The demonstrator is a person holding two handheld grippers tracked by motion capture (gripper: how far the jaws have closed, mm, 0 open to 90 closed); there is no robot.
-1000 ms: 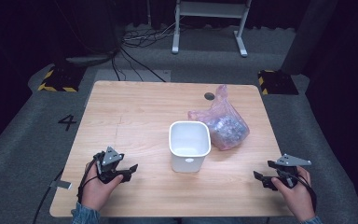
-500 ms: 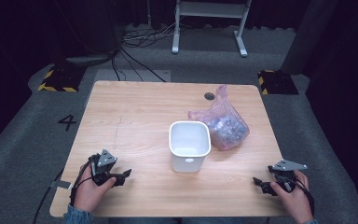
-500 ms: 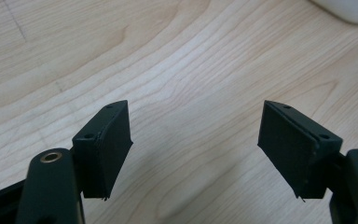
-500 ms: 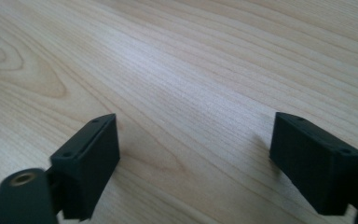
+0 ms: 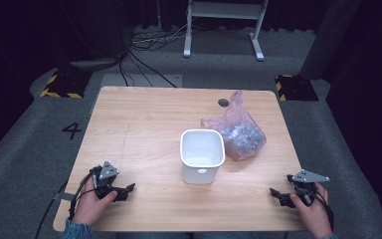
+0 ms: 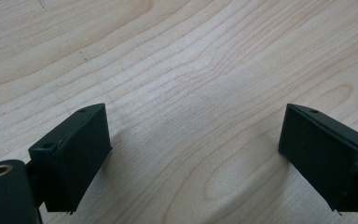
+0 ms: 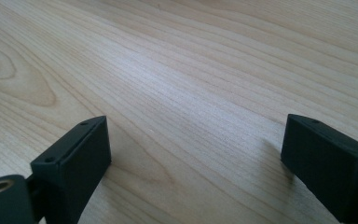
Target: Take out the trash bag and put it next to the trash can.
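Note:
A white square bin [image 5: 202,154] stands upright in the middle of the wooden table [image 5: 144,119]. Touching its right side lies a pink plastic bag [image 5: 238,132] with dark contents. My left gripper [image 5: 124,191] rests low at the table's front left corner, held in a hand. Its jaws have just been opening and stand wide apart over bare wood [image 6: 191,154]. My right gripper [image 5: 277,195] sits at the front right corner, its jaws also just opened wide, with nothing but wood grain [image 7: 196,154] between them.
A round cable hole [image 5: 223,102] marks the table's far edge. Grey carpet with a number 4 [image 5: 71,130] surrounds the table. Cables [image 5: 144,50] and a white stand base [image 5: 224,25] lie beyond, with yellow-black striped blocks [image 5: 59,84] at both far corners.
My left gripper has drifted left and lower toward the front corner. The right gripper has settled slightly nearer the front edge. Bin and bag are unmoved.

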